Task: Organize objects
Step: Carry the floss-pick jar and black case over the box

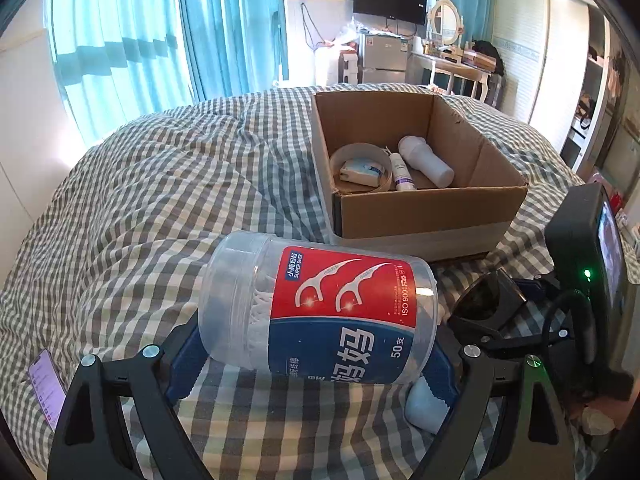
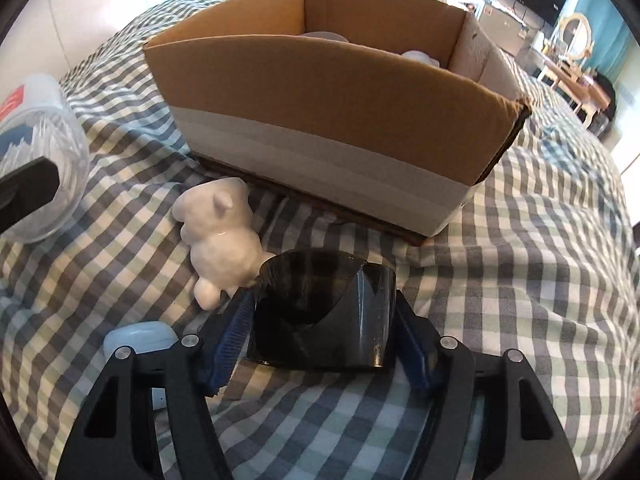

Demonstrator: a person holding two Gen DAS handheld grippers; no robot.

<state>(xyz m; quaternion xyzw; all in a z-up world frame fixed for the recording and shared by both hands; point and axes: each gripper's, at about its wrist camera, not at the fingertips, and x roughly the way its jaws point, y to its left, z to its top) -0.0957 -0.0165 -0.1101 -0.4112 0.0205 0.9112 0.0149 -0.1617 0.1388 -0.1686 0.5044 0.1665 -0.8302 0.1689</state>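
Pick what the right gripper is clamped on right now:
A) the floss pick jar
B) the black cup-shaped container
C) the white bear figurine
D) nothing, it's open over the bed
B: in the right wrist view the right gripper has its blue pads pressed on both sides of the black cup-shaped container, while the white bear figurine lies untouched on the bed beside it.

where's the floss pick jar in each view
Left wrist: floss pick jar lies on its side at lower centre, between the left gripper fingers.
Right wrist: only its clear end shows at the far left edge.
Shared landmark: the cardboard box beyond it.
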